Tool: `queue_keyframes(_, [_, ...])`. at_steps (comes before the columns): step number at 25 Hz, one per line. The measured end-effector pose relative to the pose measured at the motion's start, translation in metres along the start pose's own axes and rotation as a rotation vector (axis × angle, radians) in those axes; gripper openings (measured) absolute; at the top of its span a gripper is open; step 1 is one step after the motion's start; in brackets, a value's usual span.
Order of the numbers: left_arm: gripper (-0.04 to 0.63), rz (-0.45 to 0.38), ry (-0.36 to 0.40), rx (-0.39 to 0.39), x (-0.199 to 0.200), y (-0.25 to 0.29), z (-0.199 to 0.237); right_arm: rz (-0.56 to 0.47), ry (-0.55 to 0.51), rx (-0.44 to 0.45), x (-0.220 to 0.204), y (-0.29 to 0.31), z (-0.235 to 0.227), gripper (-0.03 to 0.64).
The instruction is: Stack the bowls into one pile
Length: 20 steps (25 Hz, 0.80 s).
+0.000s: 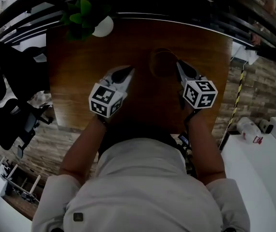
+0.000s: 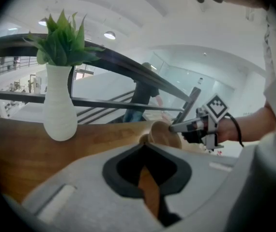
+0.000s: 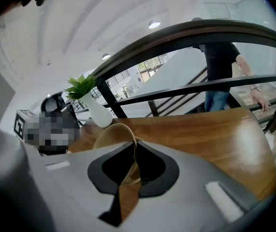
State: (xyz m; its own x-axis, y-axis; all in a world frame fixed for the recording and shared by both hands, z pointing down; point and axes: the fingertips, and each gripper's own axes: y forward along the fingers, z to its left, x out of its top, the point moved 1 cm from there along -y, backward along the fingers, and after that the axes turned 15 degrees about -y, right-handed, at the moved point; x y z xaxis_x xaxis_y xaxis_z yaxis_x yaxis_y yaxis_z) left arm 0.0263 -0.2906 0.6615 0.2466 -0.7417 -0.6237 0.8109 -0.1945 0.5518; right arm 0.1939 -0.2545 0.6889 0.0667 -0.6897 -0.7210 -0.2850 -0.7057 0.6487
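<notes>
Jaws of right gripper pinch half-hidden bowl rim; left gripper jaws apparently pressed together, empty

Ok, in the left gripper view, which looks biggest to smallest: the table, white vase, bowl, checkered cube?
1. Table
2. White vase
3. Bowl, partly hidden
4. Checkered cube

The bowl and cube look nearly alike, so their order is unsure.
</notes>
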Motion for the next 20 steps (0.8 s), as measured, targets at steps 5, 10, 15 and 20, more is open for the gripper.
queue_keyframes(5, [0.005, 0.005, -0.004, -0.010, -0.004, 0.002, 0.000, 0.008, 0.006, 0.002, -0.003, 0.004, 0.002, 0.025])
queue_keyframes(10, [0.005, 0.004, -0.012, -0.010, -0.006, 0.002, 0.004, 0.009, 0.018, 0.006, -0.005, 0.009, 0.003, 0.050])
queue_keyframes(15, [0.005, 0.005, -0.019, -0.010, -0.007, 0.001, 0.004, 0.034, 0.044, 0.007, -0.012, 0.012, 0.003, 0.169])
queue_keyframes(20, [0.005, 0.003, -0.014, -0.013, -0.008, -0.001, 0.000, 0.031, 0.039, 0.005, -0.011, 0.007, 0.007, 0.169])
